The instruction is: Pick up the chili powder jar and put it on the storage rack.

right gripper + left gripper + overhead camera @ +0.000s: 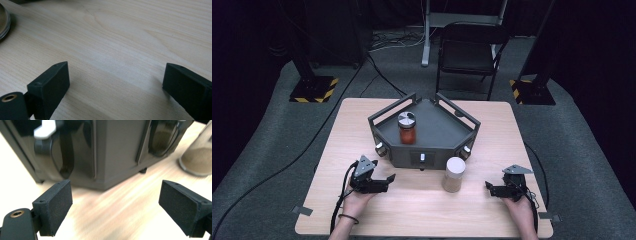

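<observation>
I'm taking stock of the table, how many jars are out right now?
2. An orange-filled jar with a metal lid stands inside the dark tray; a white-lidded jar of tan powder stands on the table just in front of the tray.

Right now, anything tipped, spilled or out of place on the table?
Nothing stands out. The silver-lidded jar of red contents stands upright on the dark grey angular tray; the white-lidded jar of tan powder stands upright on the light wooden table. No spills.
</observation>
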The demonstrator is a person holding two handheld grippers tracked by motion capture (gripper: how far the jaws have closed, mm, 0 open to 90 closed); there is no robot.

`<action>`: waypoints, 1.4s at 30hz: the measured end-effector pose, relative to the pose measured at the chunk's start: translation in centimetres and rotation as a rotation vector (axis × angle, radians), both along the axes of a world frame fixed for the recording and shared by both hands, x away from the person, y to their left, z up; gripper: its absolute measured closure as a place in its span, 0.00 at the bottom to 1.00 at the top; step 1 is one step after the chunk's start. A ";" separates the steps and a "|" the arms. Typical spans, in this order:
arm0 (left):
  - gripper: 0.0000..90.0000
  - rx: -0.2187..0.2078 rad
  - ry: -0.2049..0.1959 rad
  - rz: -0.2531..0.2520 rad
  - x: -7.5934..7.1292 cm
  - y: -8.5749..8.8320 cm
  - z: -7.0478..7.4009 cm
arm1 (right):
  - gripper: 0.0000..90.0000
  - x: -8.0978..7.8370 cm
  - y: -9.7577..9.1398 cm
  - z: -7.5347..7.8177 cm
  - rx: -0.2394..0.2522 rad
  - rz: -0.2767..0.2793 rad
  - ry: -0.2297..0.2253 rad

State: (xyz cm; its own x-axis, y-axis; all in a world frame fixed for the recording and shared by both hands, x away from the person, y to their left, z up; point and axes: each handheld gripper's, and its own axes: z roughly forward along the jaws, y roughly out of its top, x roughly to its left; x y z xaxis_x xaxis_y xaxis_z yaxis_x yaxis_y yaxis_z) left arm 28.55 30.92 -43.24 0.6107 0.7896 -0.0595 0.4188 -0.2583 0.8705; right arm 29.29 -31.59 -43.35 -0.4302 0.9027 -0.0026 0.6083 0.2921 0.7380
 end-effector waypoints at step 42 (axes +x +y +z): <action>0.11 0.190 0.142 -0.022 1.4 -0.5 -0.6 | 0.07 0.0 0.0 0.0 0.000 0.002 0.000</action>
